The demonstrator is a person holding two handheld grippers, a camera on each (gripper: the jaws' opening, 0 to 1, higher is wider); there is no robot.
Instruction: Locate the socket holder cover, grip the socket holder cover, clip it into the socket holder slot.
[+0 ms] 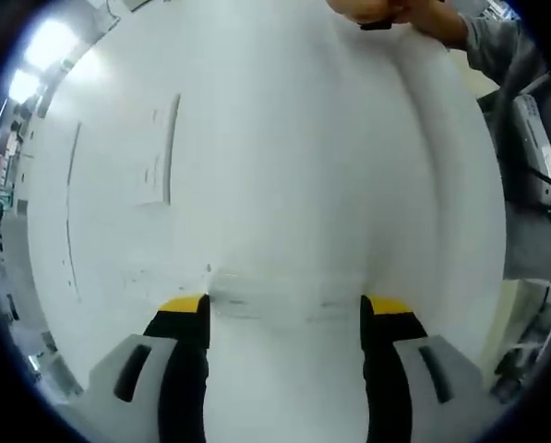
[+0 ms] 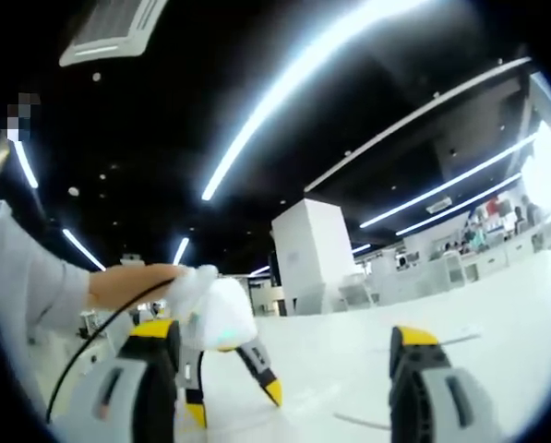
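Observation:
My left gripper (image 1: 287, 306) hangs open over a white table (image 1: 284, 185), nothing between its yellow-tipped fingers (image 1: 185, 306). On the table to the upper left lies a flat white rectangular piece (image 1: 160, 152); it is too pale to tell whether it is the socket holder cover. My right gripper (image 2: 284, 337) is open and empty, tilted up toward the ceiling. In the right gripper view the left gripper (image 2: 233, 399) comes in from the lower left, its fingers spread just above the table, held by a gloved hand (image 2: 215, 309).
A person's hand (image 1: 395, 11) with a grey sleeve (image 1: 497, 46) reaches over the table's far edge. Grey equipment (image 1: 538, 138) stands off the table's right side. A white pillar (image 2: 312, 254) and several benches (image 2: 441, 268) stand beyond the table.

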